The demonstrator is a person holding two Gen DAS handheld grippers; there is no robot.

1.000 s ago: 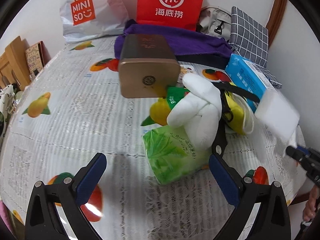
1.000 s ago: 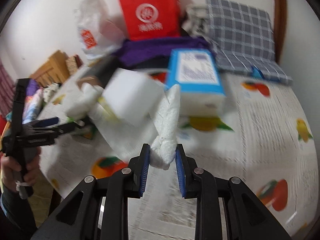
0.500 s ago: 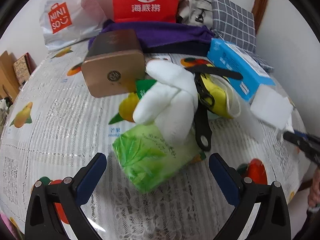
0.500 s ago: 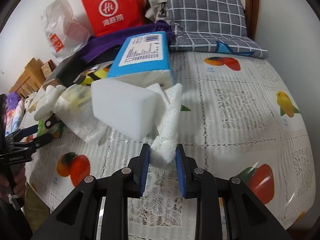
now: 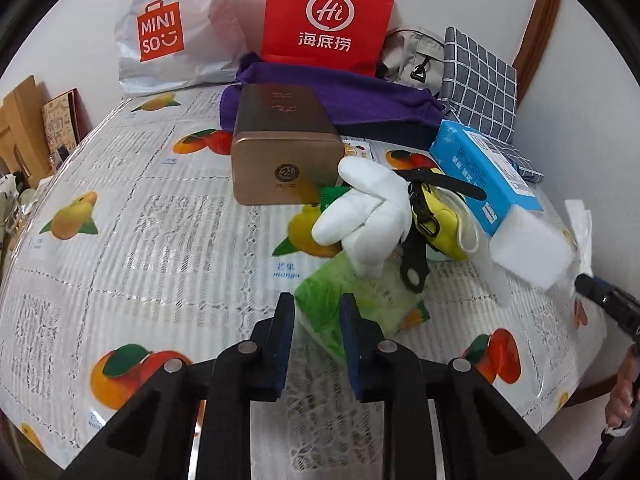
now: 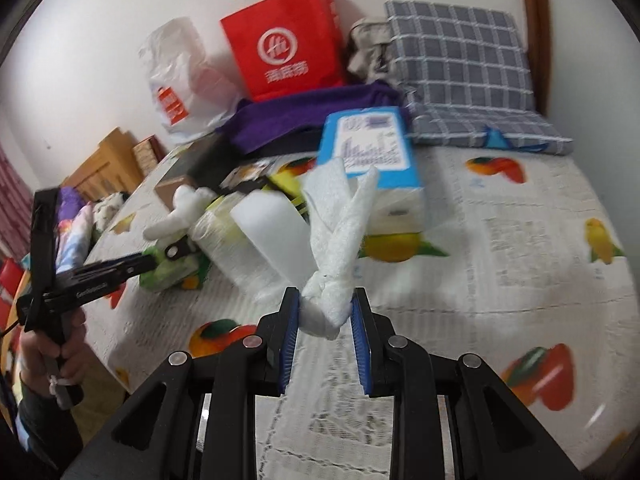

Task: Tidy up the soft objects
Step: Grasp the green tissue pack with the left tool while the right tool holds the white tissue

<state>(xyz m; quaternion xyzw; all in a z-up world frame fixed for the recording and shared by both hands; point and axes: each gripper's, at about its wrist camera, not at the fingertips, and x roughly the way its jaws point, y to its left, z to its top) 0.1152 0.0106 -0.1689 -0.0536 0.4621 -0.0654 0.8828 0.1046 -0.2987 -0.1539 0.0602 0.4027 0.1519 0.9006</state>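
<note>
My left gripper (image 5: 317, 312) is shut on the near corner of a green tissue pack (image 5: 360, 308) lying on the table. A white plush toy (image 5: 368, 216) lies on the pack's far end, next to a yellow pouch (image 5: 442, 220) with a black strap. My right gripper (image 6: 325, 320) is shut on a crumpled white paper towel (image 6: 340, 240) and holds it above the table. A white sponge block (image 6: 272, 232) and a blue tissue box (image 6: 372, 148) lie behind it. The right gripper also shows at the right edge of the left wrist view (image 5: 600, 296).
A brown tin box (image 5: 284, 148) stands behind the pile. A purple cloth (image 5: 340, 96), a red paper bag (image 5: 328, 16), a white Miniso bag (image 5: 168, 32) and a grey checked cushion (image 6: 464, 72) line the back wall. The fruit-print tablecloth (image 5: 140, 240) covers the table.
My left gripper has closed from wide open onto the green tissue pack's corner. My right gripper has lifted the paper towel and swung left; its view is blurred.
</note>
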